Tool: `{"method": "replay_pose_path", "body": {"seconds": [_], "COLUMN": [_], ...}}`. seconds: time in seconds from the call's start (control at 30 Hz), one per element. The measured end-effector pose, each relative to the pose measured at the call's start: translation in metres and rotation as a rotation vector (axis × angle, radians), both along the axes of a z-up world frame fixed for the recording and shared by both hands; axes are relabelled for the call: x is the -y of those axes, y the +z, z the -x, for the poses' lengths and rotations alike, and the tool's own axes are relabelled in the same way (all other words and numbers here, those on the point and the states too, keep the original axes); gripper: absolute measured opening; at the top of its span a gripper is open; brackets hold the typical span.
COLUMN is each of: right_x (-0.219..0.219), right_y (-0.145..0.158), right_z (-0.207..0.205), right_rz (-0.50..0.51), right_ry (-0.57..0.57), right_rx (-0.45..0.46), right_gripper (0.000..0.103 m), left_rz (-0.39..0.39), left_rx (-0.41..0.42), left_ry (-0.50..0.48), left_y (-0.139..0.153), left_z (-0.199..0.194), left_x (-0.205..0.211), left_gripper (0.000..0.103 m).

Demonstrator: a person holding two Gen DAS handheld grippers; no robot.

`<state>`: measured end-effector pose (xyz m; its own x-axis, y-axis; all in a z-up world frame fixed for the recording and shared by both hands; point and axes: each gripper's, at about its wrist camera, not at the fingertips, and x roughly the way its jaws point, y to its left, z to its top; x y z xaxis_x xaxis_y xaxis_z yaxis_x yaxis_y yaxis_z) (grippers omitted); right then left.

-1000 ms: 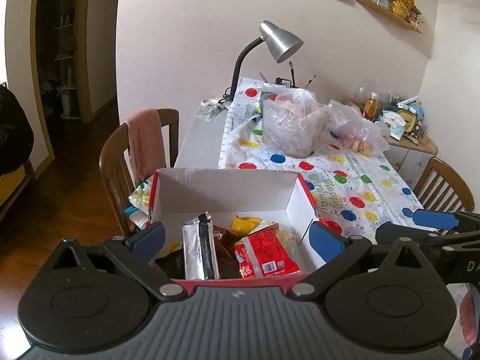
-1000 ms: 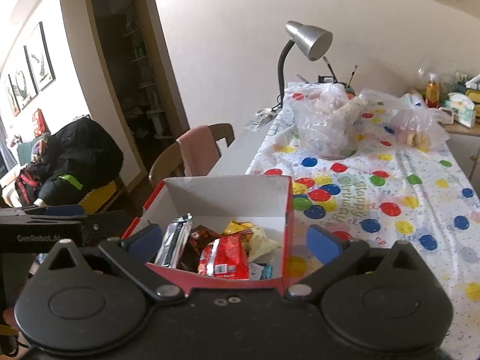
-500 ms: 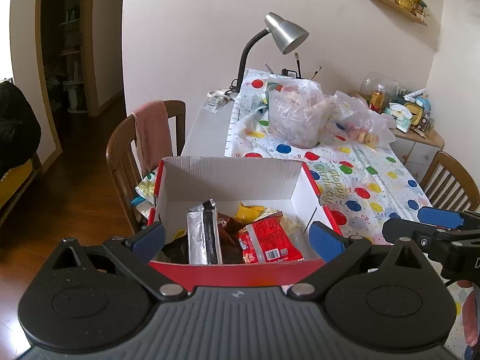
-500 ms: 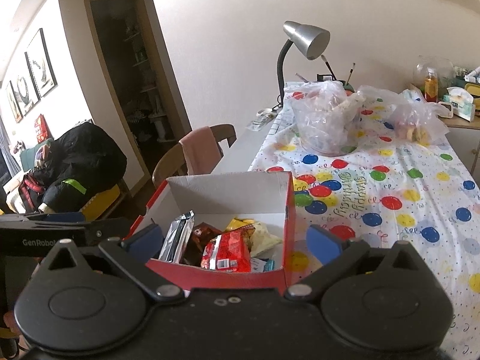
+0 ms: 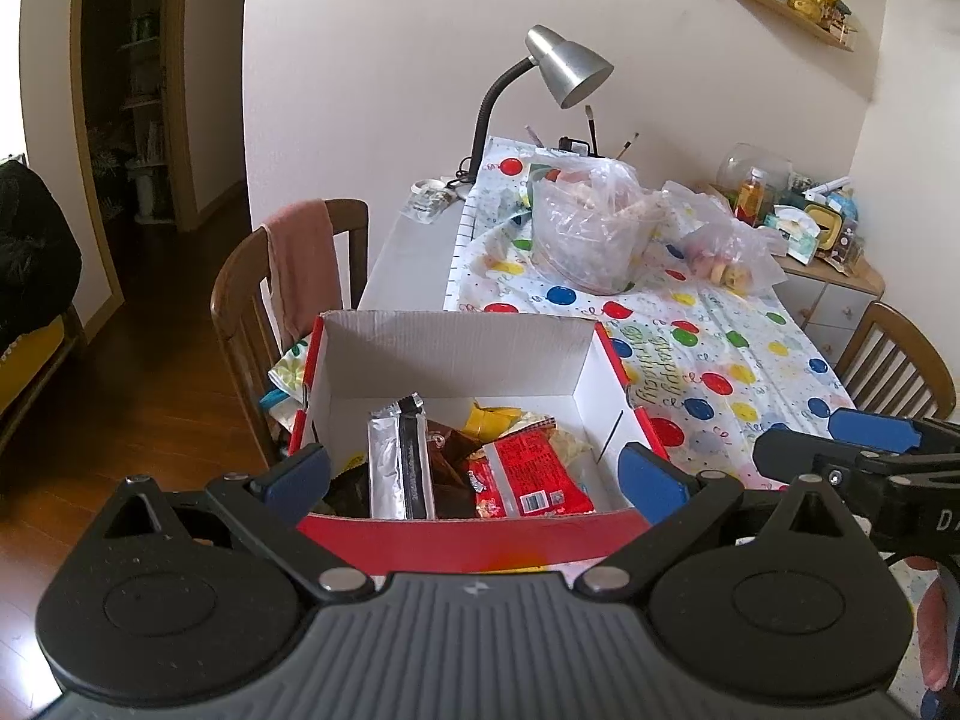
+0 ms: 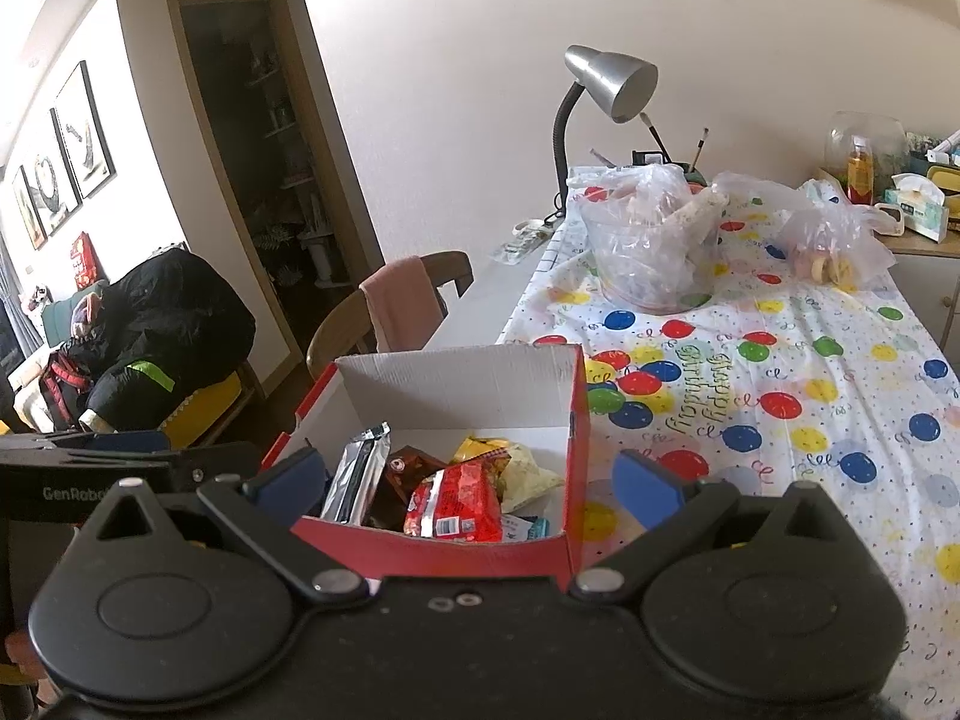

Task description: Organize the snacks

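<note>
A red cardboard box (image 5: 456, 354) with a white inside stands at the near end of the table; it also shows in the right wrist view (image 6: 462, 384). Inside lie a silver packet (image 5: 399, 462), a red packet (image 5: 528, 477), a brown packet (image 5: 447, 453) and yellow packets (image 5: 492, 420). My left gripper (image 5: 474, 474) is open and empty, its blue pads on either side of the box's near end. My right gripper (image 6: 468, 474) is open and empty, also astride the box. The right gripper's fingers (image 5: 840, 444) show at the right of the left wrist view.
A table with a balloon-print cloth (image 6: 780, 372) carries a clear bag of snacks (image 5: 588, 234), a smaller bag (image 5: 726, 252) and a silver desk lamp (image 5: 564, 72). A wooden chair with a pink towel (image 5: 300, 264) stands left of the box. Another chair (image 5: 900, 354) stands at right.
Both grippers have pulled back and risen a little from the box, which now shows its red near wall. Both stay open and empty.
</note>
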<state>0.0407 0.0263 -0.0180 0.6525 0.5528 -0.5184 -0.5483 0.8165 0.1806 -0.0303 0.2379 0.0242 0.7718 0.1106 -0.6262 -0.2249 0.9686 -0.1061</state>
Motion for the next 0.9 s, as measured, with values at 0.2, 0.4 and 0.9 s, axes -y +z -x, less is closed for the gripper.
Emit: {"method": "replay_pose_path", "body": {"seconds": [0.2,0.4,0.9], "right_x": [-0.002,-0.007,-0.012], "right_y": [0.006,0.011,0.013], "right_z": [0.004,0.003,0.004], "right_rz": [0.011,0.013,0.018], "right_ry": [-0.003,-0.001,0.011], "right_rx": [0.023,0.030,0.033], "right_gripper": [0.103,0.103,0.103], "left_rz": [0.008,0.008,0.013], "left_rx": [0.011,0.020,0.025], "left_ry": [0.000,-0.009,-0.013], "left_y": [0.005,0.012,0.016], "left_z": [0.005,0.008,0.012], "left_x": [0.001,0.003,0.002], "left_gripper": [0.103,0.103,0.103]}}
